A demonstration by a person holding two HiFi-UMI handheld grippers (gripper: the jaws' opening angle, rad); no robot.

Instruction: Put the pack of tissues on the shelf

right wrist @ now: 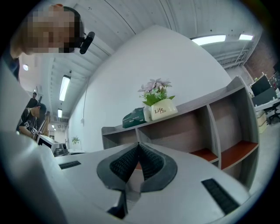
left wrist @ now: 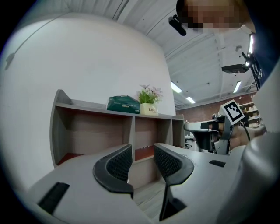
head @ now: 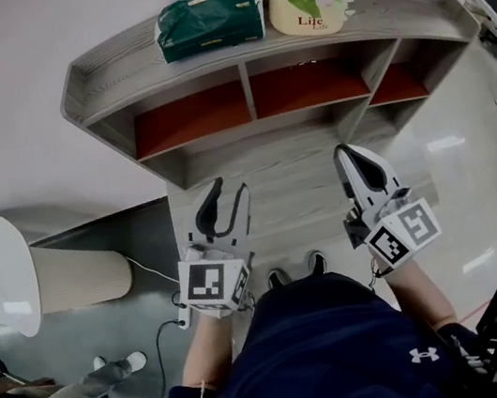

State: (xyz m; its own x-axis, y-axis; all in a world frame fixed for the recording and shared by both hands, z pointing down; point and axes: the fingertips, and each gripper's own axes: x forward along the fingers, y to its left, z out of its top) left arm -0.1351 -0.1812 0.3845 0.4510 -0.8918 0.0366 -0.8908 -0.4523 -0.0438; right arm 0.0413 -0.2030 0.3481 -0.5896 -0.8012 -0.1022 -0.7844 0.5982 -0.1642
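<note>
Tissue pack, place: green pack of tissues (head: 206, 21) lies flat on the top board of the grey wooden shelf (head: 110, 63), left of middle, just beside the white flowerpot (head: 306, 13). Whether it touches the pot I cannot tell.
Task standing: judged from this, the pack is already on the shelf and neither gripper has a hand on it.
Pack, handling: soft plastic wrap over a paper block. Likely light, gives under squeeze, film a bit slick and crinkly. Not fragile, but a hard pinch would dent it.
Pack, where to grip: across the short width at mid-length, pads flat on the two long sides. Corners and the loose wrap ends look a poor hold.
Left gripper (head: 230, 187): drawn in almost together, only a slim gap showing between the ribbed pads (left wrist: 119, 162). Nothing between them; the lower shelf front shows through the gap.
Right gripper (head: 345, 150): pressed together, tips meeting, nothing pinched.
Hand pose: both held low in front of the person's body, side by side and well apart, pointing about level at the lower open compartments. The pack sits well above and beyond both.
Left roll: gripper looks tilted a little on its own axis; right looks squarer.
Red compartment floors: nothing seen lying in them.
</note>
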